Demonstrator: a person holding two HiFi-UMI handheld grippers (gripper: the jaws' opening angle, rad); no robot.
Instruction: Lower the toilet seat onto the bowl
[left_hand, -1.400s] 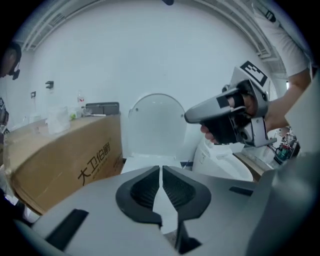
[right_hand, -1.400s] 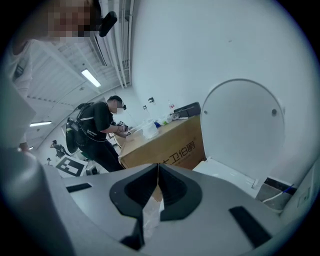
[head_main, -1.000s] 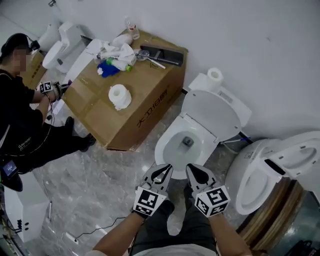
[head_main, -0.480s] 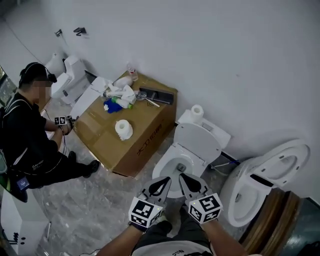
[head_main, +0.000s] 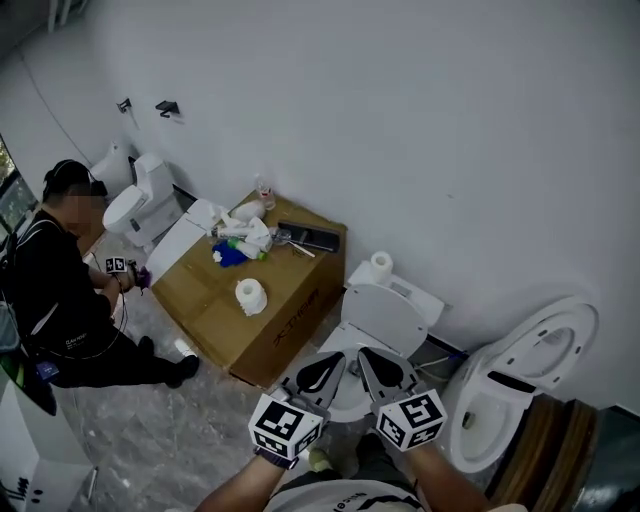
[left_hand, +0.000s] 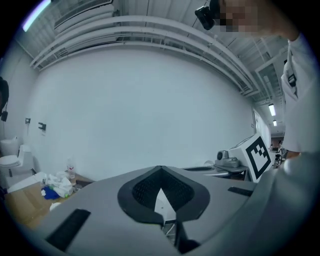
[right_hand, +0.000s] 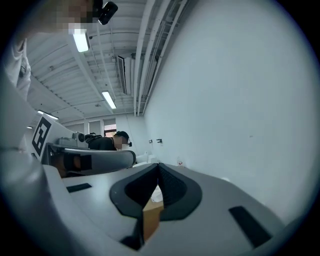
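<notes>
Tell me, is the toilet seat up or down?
Up. In the head view the seat stands raised behind the bowl, tilted back and away from it.

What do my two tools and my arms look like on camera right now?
Left tool and right tool match: pale grey shells tapering to a point, lined inside with black ribbed pads. Each carries a white cube printed with black square markers. No cable shows on either. The forearms are uncovered; the person wears a pale top.
</notes>
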